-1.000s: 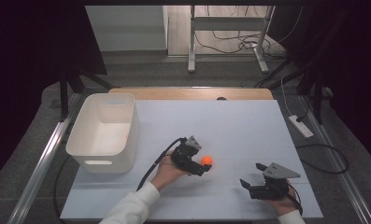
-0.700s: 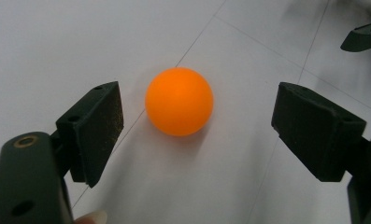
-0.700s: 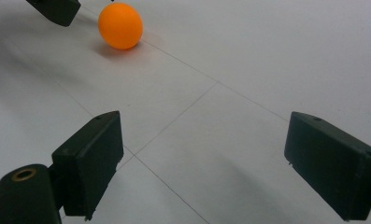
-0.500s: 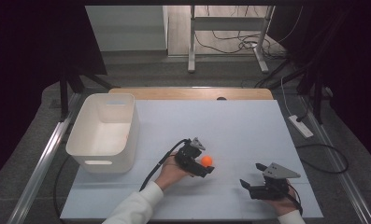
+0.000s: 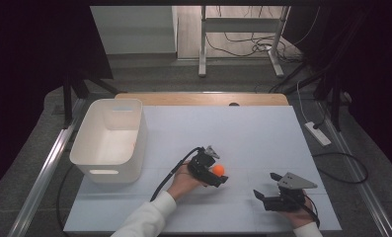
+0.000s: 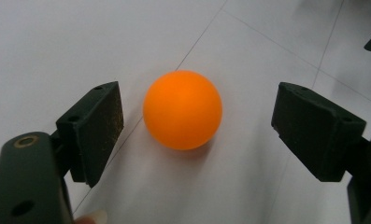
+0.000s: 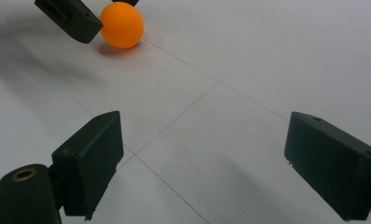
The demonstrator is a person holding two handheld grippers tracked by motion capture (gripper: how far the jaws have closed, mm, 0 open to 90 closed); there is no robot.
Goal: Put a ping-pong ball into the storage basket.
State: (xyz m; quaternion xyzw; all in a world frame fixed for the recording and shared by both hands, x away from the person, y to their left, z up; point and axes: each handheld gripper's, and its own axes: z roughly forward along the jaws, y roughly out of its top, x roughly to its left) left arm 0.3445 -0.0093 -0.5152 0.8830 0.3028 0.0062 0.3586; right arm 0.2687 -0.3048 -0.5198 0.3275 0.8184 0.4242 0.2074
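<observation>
Left hand-held gripper (image 5: 221, 176): jaws stand wide apart, low over the table, with the orange ball between them; in the left gripper view (image 6: 197, 121) a clear gap shows on each side of the ball, so neither pad touches it.

Orange ball (image 6: 182, 109): rests on the white table, between the left hand-held gripper's two pads, closer to the pad on the left of that view than to the other; in the high view (image 5: 218, 170) it sits against the gripper's tip.

Left hand (image 5: 183, 179): wrapped around the body of the left hand-held gripper, white sleeve coming in from the bottom edge.

Right hand-held gripper (image 5: 263, 195): jaws spread wide with nothing between them, only bare table in the gap in the right gripper view (image 7: 199, 163); it sits low at the near edge of the table, well apart from the ball.

From the right hand-held gripper: the ball (image 7: 122, 24) lies ahead and to the upper left of its view, with a dark jaw of the other gripper just beside it.

White bin (image 5: 109, 140): stands on the table on the far side of the left hand-held gripper from the right one, apart from both.

Table (image 5: 262, 133): white surface with faint thin lines, under both grippers.
</observation>
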